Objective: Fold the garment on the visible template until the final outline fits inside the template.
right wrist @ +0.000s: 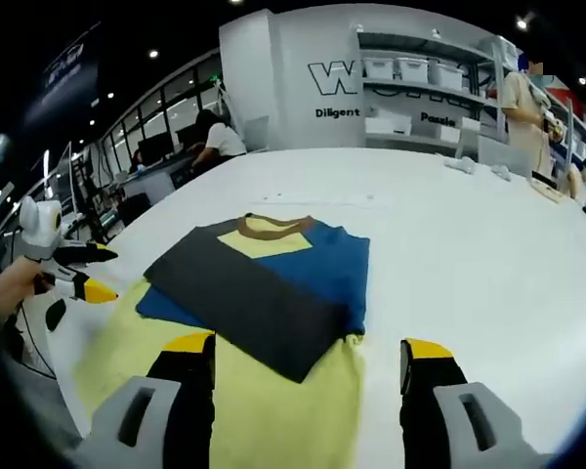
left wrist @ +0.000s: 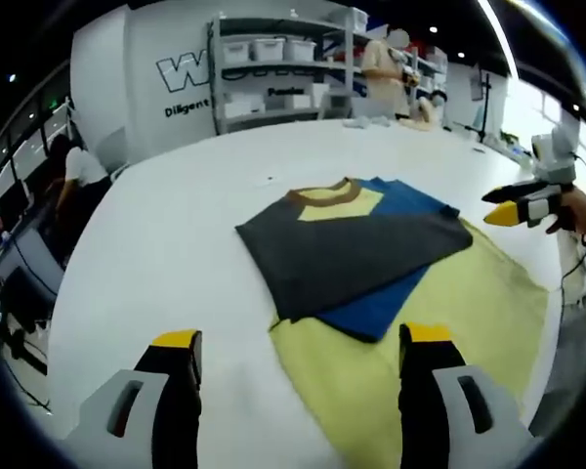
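Both grippers were off the cloth at this point: the left gripper (left wrist: 301,354) had its jaws spread wide with nothing between them, hanging over the near edge of the table, and the right gripper (right wrist: 308,362) was the same deal, wide open and empty, just above the yellow hem. You could also spot each one off to the side in the other's view. The garment (right wrist: 264,283) lay on the white table (right wrist: 449,254), roughly mid-table, near the grippers. Looked like a color-block tee: brown collar, yellow chest patch, blue body, dark grey panel, and a long pale yellow lower part. I'd say the side folds were mostly in, since the grey part was folded diagonally over the blue, but the yellow bottom was spread out flat, so that needed folding up. I honestly couldn't make out a template outline anywhere.
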{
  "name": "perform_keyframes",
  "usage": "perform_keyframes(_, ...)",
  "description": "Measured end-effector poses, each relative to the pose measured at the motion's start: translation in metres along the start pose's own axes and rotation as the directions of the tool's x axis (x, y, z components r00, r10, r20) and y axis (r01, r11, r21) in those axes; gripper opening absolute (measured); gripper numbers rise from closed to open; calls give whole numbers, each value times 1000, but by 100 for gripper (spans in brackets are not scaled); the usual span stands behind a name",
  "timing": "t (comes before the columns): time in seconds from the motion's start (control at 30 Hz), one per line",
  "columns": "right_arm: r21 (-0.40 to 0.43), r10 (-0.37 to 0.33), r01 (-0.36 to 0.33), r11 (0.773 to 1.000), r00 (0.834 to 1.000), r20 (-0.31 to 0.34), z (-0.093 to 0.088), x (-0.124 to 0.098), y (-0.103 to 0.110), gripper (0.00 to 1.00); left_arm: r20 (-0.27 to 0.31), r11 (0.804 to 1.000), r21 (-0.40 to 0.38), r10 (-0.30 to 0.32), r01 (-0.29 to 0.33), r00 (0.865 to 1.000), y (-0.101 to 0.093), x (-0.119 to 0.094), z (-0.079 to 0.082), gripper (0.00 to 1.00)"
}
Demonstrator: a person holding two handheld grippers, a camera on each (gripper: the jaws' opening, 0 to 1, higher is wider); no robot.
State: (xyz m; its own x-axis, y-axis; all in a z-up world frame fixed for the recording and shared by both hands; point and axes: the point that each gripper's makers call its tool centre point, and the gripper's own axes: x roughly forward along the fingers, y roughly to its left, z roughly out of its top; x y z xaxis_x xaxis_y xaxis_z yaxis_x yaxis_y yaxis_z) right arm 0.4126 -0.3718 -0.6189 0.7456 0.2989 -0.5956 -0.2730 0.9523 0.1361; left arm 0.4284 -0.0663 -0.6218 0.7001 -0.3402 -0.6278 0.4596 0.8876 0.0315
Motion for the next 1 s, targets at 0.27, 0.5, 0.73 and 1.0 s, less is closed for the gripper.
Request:
perform_keyframes(0.27,-5,43,-43,999,999,-33,-19,-26,18,99,25,999,-25,-25,25,999,-15,-24,-2,99)
perform_keyframes(0.5,-41,62,-64,997,997,-50,-39,-49,27,99,1,998,-30,-52,52,999,-30,-45,-20,98)
perform_keyframes(0.73,-42,92,-96,995,992,-88,-63,-68,34,98,-39,998,-47,-41,39,998,-35,-62,-45,96)
perform_keyframes(1.0,-42,98,-104,994,986,-136,-88,-83,33,95,-53,998,-57,-34,31,998,-43,-76,-61,89)
